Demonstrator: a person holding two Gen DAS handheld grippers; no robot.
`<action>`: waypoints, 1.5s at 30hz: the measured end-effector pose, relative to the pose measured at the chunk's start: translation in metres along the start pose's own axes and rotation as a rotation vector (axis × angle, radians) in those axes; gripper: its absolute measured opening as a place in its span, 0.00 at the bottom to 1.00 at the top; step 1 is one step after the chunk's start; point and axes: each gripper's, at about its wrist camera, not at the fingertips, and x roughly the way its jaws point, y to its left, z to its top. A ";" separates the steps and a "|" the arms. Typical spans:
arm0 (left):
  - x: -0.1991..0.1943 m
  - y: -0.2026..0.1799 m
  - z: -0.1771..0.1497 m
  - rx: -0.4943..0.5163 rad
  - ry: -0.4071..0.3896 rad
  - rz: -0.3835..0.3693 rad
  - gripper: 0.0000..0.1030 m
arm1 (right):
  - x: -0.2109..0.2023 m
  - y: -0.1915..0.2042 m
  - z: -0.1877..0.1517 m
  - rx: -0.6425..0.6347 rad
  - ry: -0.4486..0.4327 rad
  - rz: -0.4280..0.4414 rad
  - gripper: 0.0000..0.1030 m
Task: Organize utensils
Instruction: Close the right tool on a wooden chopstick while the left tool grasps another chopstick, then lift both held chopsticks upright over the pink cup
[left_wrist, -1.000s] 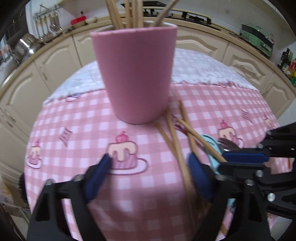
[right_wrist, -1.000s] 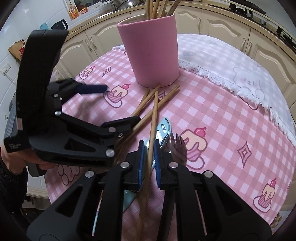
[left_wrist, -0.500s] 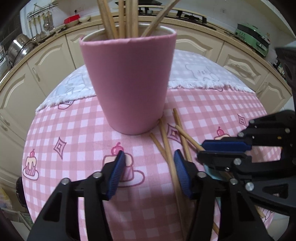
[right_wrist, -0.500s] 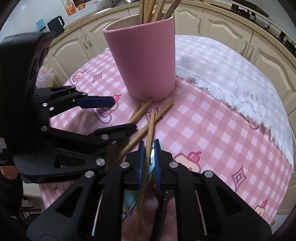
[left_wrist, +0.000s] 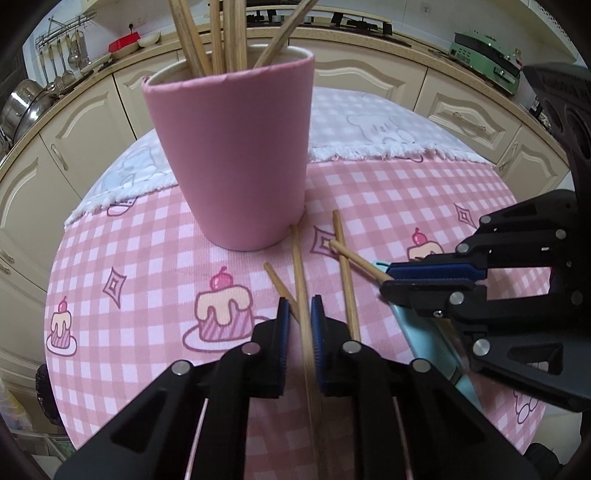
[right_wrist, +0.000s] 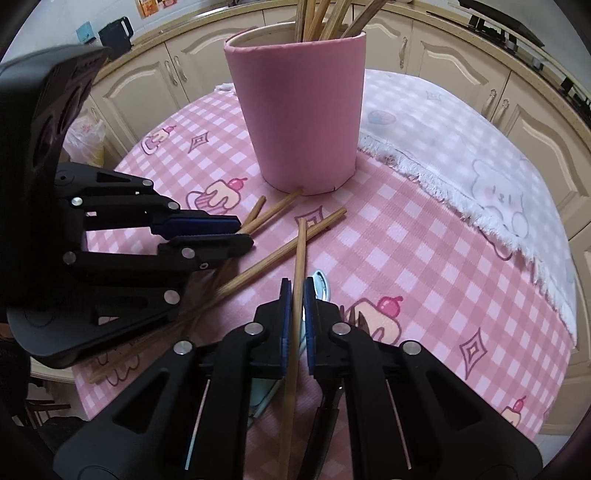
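Note:
A pink cup (left_wrist: 236, 155) holding several wooden chopsticks stands on the pink checked tablecloth (left_wrist: 147, 266); it also shows in the right wrist view (right_wrist: 303, 118). My left gripper (left_wrist: 300, 306) is shut on a chopstick (left_wrist: 298, 266) that points at the cup's base. My right gripper (right_wrist: 295, 291) is shut on another chopstick (right_wrist: 300, 251), also seen from the left wrist view (left_wrist: 360, 263). More chopsticks (right_wrist: 266, 266) lie loose between the grippers. A light blue utensil (left_wrist: 424, 328) and a dark fork (right_wrist: 360, 321) lie under my right gripper.
A white fringed cloth (right_wrist: 461, 140) covers the far part of the round table. Cream kitchen cabinets (left_wrist: 369, 81) ring the table. The table edge drops off close on the left (left_wrist: 55, 369) and behind the grippers.
My left gripper closed from wide open onto a chopstick. My right gripper stayed shut on its chopstick and raised it. Both views drew closer to the cup.

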 end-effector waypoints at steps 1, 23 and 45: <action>0.000 0.000 0.001 0.003 0.006 0.001 0.12 | 0.001 0.003 0.001 -0.011 0.003 -0.014 0.07; -0.062 0.013 -0.018 -0.104 -0.204 -0.003 0.05 | -0.069 -0.015 -0.024 0.128 -0.295 0.196 0.06; -0.022 0.031 -0.024 -0.139 -0.052 -0.018 0.06 | -0.052 -0.004 -0.027 0.125 -0.232 0.207 0.06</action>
